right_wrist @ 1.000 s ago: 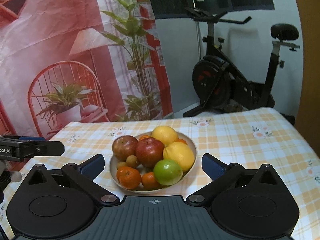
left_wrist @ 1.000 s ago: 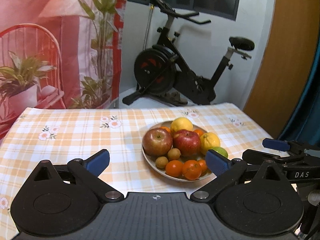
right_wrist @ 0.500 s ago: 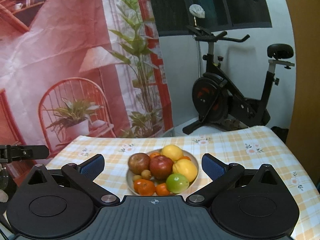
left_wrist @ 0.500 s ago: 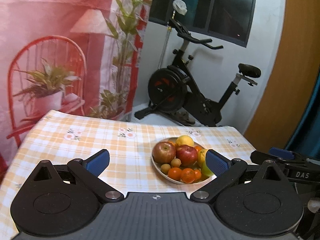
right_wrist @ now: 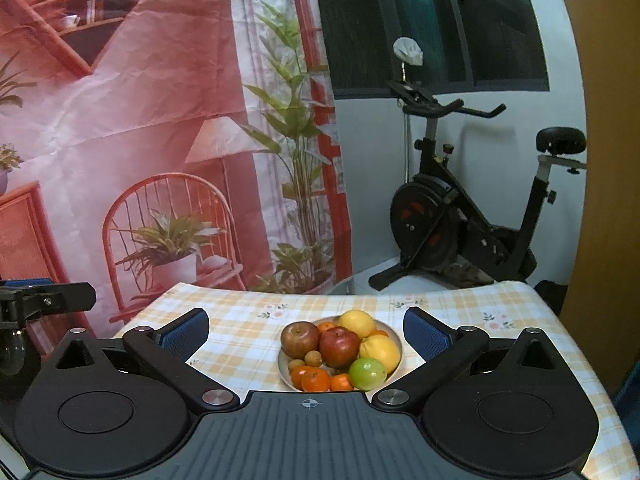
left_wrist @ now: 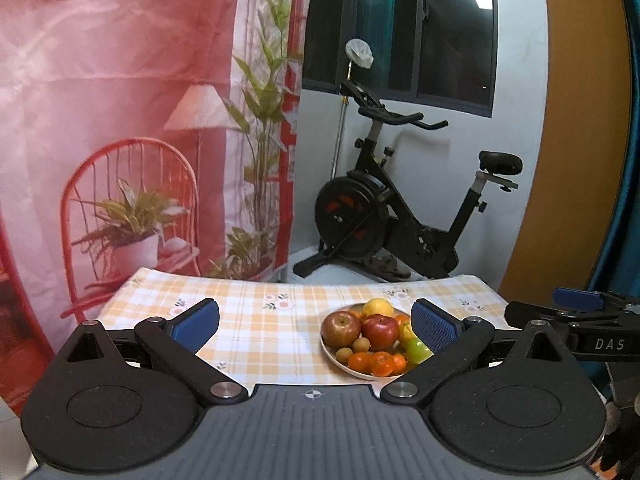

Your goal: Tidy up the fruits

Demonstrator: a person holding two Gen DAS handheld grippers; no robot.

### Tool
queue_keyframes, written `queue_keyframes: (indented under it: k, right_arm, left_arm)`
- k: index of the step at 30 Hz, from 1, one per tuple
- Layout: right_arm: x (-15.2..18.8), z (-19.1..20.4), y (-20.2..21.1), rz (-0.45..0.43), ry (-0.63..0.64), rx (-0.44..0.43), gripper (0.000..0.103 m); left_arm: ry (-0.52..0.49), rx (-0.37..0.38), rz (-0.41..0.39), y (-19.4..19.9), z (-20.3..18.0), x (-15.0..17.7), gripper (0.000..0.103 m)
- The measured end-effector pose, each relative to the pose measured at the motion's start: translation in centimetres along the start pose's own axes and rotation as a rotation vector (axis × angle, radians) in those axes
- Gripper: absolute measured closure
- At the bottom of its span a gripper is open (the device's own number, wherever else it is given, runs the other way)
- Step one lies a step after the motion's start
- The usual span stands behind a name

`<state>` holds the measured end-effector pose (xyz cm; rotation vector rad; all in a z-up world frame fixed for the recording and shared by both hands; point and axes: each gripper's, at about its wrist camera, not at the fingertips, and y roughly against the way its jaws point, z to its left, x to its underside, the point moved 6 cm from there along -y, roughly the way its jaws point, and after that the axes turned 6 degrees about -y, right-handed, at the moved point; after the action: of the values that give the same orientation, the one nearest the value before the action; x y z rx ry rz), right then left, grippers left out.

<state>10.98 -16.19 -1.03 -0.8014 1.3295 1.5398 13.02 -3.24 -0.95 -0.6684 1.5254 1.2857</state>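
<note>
Fruit bowl (right_wrist: 394, 338) sits lower centre of the right wrist view, on the checked tablecloth (right_wrist: 240, 344), and it's piled high. Two red apples side by side: the browner one (right_wrist: 299, 339) on the left, the deeper red one (right_wrist: 339, 346) touching it at centre. Behind them a yellow citrus (right_wrist: 357, 323), and to the right a second yellow fruit (right_wrist: 380, 353) with a green fruit (right_wrist: 368, 373) just in front of it. Along the near rim, small oranges (right_wrist: 316, 380), and two little brownish fruits (right_wrist: 313, 358) tucked beside the apples.

Right gripper (right_wrist: 306, 332) is spread wide, blue pads (right_wrist: 426, 338) well apart, nothing between them, the bowl framed in the gap but well ahead of the tips.

Over in the left wrist view, the bowl (left_wrist: 328, 354) lies right of centre, partly behind the right-hand blue pad (left_wrist: 434, 326). Left gripper (left_wrist: 316, 322) is likewise splayed and empty, off the fruit. The right gripper's arm pokes in at the right edge.

Beyond the table: an exercise bike (right_wrist: 460, 216) at the right, a red printed backdrop (right_wrist: 120, 120) filling the left, and a dark window (left_wrist: 420, 32) in the upper right.
</note>
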Motion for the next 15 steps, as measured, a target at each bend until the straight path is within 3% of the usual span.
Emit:
queue_keyframes:
  k: [8, 15]
  right_arm:
    - [-0.2, 0.5, 2.5, -0.014, 0.001, 0.004, 0.0]
    - [-0.4, 0.7, 4.2, -0.031, -0.001, 0.007, 0.0]
  left_arm:
    - [-0.05, -0.071, -0.041, 2.7, -0.8, -0.6, 0.0]
    - [-0.042, -0.067, -0.046, 3.4, -1.0, -0.6, 0.0]
